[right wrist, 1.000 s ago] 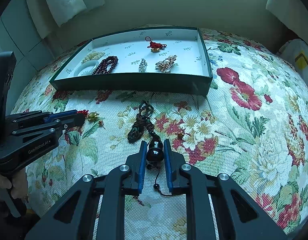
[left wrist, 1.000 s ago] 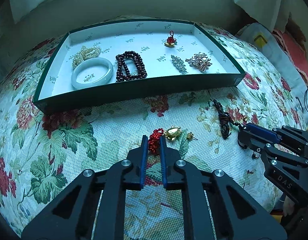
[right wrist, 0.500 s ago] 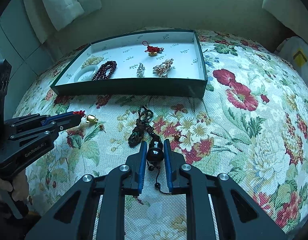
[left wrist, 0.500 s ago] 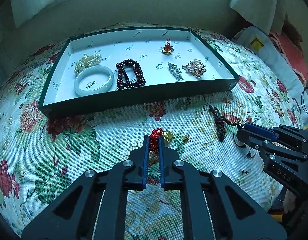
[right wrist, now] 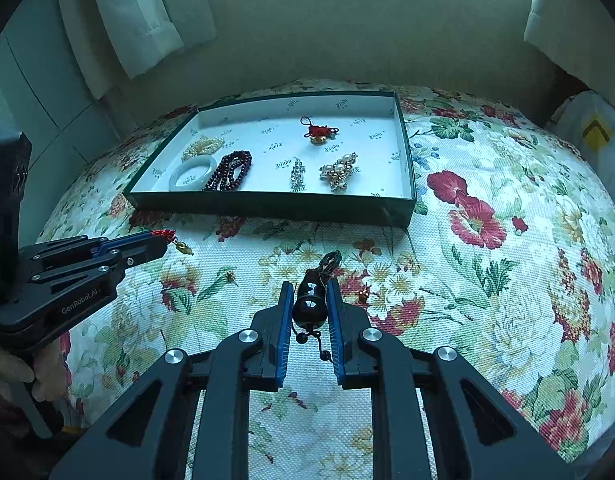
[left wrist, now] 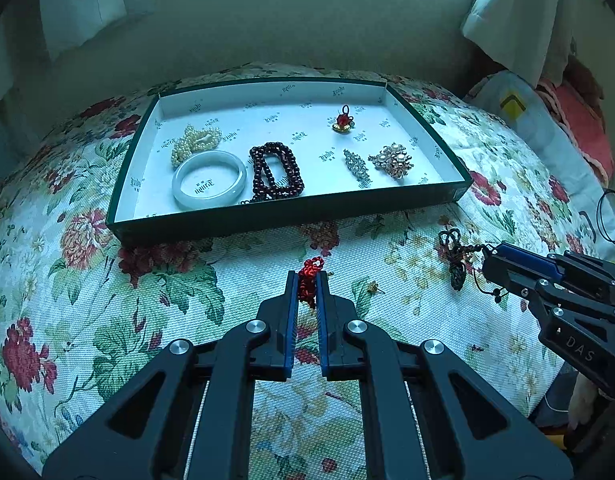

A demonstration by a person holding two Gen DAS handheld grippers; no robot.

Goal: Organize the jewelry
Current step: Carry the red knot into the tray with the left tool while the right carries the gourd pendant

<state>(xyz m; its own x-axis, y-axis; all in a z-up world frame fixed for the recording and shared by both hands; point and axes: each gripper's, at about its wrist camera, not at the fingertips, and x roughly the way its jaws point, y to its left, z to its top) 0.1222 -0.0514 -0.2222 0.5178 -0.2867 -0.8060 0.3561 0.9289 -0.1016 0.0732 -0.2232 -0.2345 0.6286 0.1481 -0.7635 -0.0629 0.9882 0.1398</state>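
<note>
My left gripper [left wrist: 307,280] is shut on a red knotted cord charm [left wrist: 308,276]; seen from the right wrist, its small gold pendant [right wrist: 182,247] dangles from the left gripper [right wrist: 163,239] above the cloth. My right gripper [right wrist: 309,286] is shut on a dark bead pendant [right wrist: 309,306], whose dark braided cord [left wrist: 456,264] hangs off the right gripper [left wrist: 492,260]. Beyond both stands the green tray [left wrist: 287,213] with its white floor. It holds a pearl bracelet, a jade bangle [left wrist: 208,178], a dark red bead bracelet [left wrist: 276,171], another red charm and two brooches.
A small gold earring [left wrist: 373,288] lies on the flowered cloth [left wrist: 107,300] between the grippers, and another tiny gold piece [right wrist: 362,292] lies right of the right fingers. A hand [right wrist: 11,372] holds the left gripper's handle. Curtains and a wall stand behind the table.
Both grippers have risen, and the tray looks farther off. The red charm with its gold pendant and the dark cord have come up off the cloth with them.
</note>
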